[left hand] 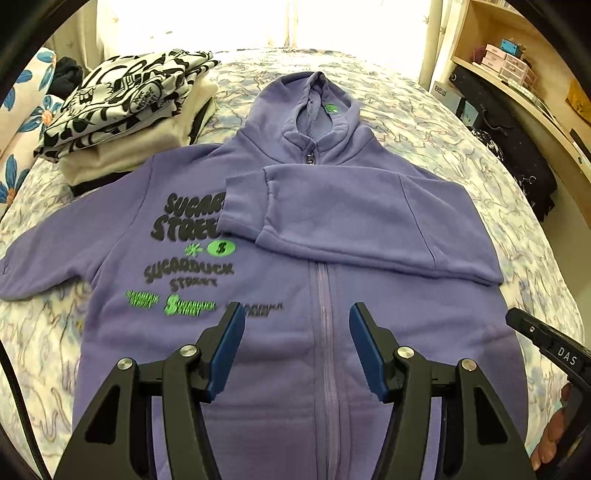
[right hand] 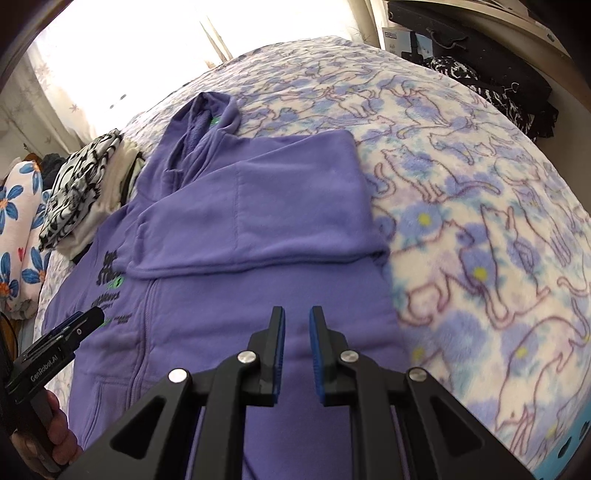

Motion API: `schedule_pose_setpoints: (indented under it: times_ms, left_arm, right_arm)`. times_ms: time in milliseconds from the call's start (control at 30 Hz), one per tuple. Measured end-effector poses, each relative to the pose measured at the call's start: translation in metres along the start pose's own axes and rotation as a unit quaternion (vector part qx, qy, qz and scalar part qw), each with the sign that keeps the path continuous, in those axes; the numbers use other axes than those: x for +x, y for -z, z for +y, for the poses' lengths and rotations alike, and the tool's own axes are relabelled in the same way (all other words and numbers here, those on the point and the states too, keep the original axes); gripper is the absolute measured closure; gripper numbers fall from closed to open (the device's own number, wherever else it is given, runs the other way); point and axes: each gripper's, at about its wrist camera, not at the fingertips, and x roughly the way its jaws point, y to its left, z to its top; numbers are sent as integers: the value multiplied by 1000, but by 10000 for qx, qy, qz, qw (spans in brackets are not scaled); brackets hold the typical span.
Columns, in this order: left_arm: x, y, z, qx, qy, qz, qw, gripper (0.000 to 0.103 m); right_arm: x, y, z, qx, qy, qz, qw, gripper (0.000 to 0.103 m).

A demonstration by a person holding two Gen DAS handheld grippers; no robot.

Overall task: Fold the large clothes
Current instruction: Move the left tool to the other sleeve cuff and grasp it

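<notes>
Purple hoodie flat on the bed, one sleeve folded across its chest.

Its long axis runs away from both cameras, hood farthest (zip side up). Left gripper fingers spread wide, right gripper fingers narrowly parted; both hover above the hem end, holding nothing.

A wide bed fills the room's middle, covered by a fleecy white blanket printed with lilac cats and pale blue flowers. Behind it a bright window with sheer pale curtains floods the scene with washed-out daylight. To the right stands a light wooden shelf unit holding small pink boxes, with dark bags below it. At far left lies a white cushion with blue flowers.
</notes>
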Motion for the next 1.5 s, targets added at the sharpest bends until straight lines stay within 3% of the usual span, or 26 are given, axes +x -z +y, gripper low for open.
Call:
schedule_pose_setpoints:
  times_ms: [267,700,1033,1233,1500]
  left_arm:
    - [-36,27,14,-190,23,-69,9998,46]
    - [-80,65,66,-564,-305,-152,9978,45]
    - [-84,84,122,-975,-559,-86,9936,45]
    - [-76,86,161,-1338,-597,-66,9892,45]
    - [-58,86,222,-2008,-305,-86,9791,44]
  right_arm:
    - [-16,26,26,-278,-122,3,9995,90]
    - [-19,63,80,-934,-400,244,9945,90]
    - [-14,65,124,-1257,-588,299,9899,89]
    - [-6,61,154,-1437,-714,275,9867,80]
    - [18,58,205,-1732,-871,362,9804,80]
